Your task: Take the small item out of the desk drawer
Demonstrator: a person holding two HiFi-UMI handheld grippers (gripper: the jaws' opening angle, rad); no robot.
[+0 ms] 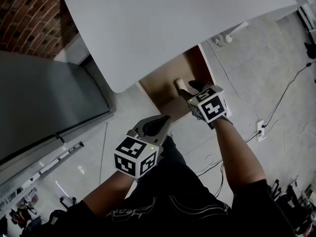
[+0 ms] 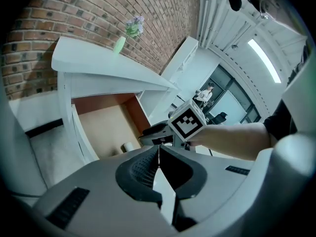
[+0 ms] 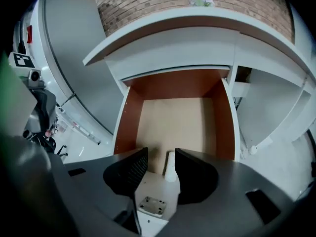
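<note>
The desk drawer (image 1: 168, 78) stands pulled out under the white desk top (image 1: 173, 23); its tan bottom (image 3: 173, 117) is bare between reddish-brown sides. A small white item (image 3: 170, 166) lies at the drawer's front end. My right gripper (image 3: 160, 154) is open around it: the item sits close against the right jaw, and the left jaw stands apart from it. In the head view the item (image 1: 178, 85) shows just left of the right gripper (image 1: 190, 89). My left gripper (image 1: 165, 121) hangs shut in front of the drawer, holding nothing. The left gripper view shows its shut jaws, the drawer (image 2: 103, 125), the item (image 2: 128, 147).
A grey cabinet (image 1: 44, 102) stands left of the desk, with a brick wall (image 1: 24, 14) behind. A small vase with flowers (image 2: 121, 43) is on the desk top. Cables (image 1: 291, 88) and a socket strip (image 1: 260, 129) lie on the floor at the right.
</note>
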